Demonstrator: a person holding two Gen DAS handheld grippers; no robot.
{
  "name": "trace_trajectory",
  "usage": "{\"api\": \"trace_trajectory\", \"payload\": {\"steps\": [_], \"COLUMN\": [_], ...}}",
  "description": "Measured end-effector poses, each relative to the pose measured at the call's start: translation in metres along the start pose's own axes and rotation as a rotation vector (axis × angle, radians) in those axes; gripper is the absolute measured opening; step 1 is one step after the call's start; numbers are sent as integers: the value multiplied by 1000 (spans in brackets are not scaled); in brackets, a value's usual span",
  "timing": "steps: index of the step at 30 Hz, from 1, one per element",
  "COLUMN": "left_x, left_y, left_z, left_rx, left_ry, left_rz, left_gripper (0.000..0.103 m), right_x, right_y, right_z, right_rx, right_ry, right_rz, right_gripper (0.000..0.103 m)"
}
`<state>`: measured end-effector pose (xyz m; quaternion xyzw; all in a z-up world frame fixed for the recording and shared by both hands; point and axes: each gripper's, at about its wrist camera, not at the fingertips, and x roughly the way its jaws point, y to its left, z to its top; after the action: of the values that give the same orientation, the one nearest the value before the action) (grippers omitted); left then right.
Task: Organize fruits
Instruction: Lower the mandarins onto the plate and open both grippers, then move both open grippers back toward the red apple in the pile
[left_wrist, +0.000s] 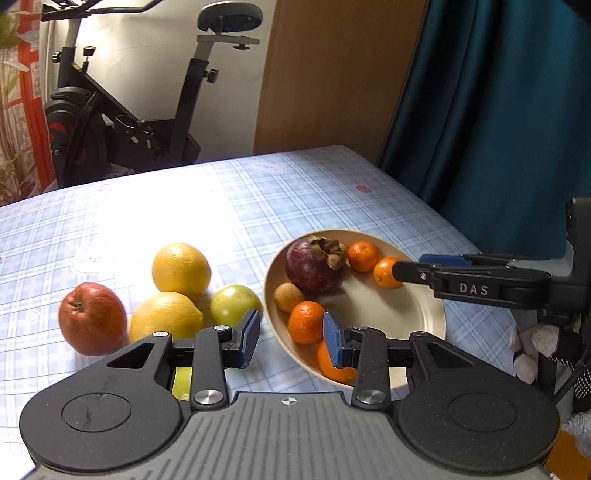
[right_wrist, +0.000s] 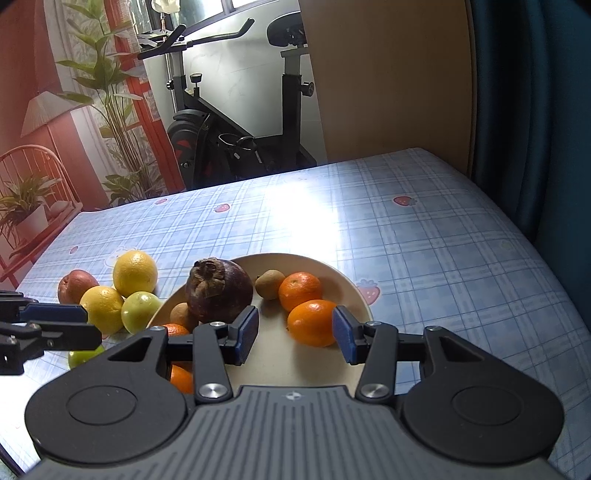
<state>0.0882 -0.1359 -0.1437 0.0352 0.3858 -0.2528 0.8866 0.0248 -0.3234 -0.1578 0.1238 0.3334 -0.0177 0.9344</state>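
A beige plate (left_wrist: 391, 317) holds a purple mangosteen (left_wrist: 314, 266), several small oranges and a brown fruit (left_wrist: 289, 297). To its left on the cloth lie a red apple (left_wrist: 92, 317), two yellow citrus (left_wrist: 181, 267) and a green apple (left_wrist: 234, 304). My left gripper (left_wrist: 291, 338) hangs open over the plate's near left rim, holding nothing. My right gripper (right_wrist: 295, 334) is over the plate with its jaws opening. An orange (right_wrist: 312, 321) rests on the plate between them, near the right pad and clear of the left. Another green fruit (right_wrist: 83, 356) lies under the left gripper (right_wrist: 90, 326).
The table (right_wrist: 424, 240) wears a blue checked cloth. Its right edge meets a teal curtain (left_wrist: 498, 110) and a wooden panel (left_wrist: 332, 74). An exercise bike (left_wrist: 122, 122) stands beyond the far edge. Bare cloth stretches behind and to the right of the plate.
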Motion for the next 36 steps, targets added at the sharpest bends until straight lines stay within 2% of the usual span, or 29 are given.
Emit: {"api": "trace_trajectory", "payload": {"steps": [17,24,36], "left_x": [-30,-42,-60], "left_y": [72,100,139], "left_z": [0,-6,-17], "left_rx": [-131,-170,-216], "left_ry": [-63,-70,-60], "left_rz": [90,123,175], "left_gripper": [40,40,40], "right_x": [0,4,19], "right_y": [38,54,91], "right_z": [0,0,-5], "right_rx": [-18,-34,-102], "right_ry": [13,24,52], "right_rz": [18,28,92], "right_gripper": [48,48,48]}}
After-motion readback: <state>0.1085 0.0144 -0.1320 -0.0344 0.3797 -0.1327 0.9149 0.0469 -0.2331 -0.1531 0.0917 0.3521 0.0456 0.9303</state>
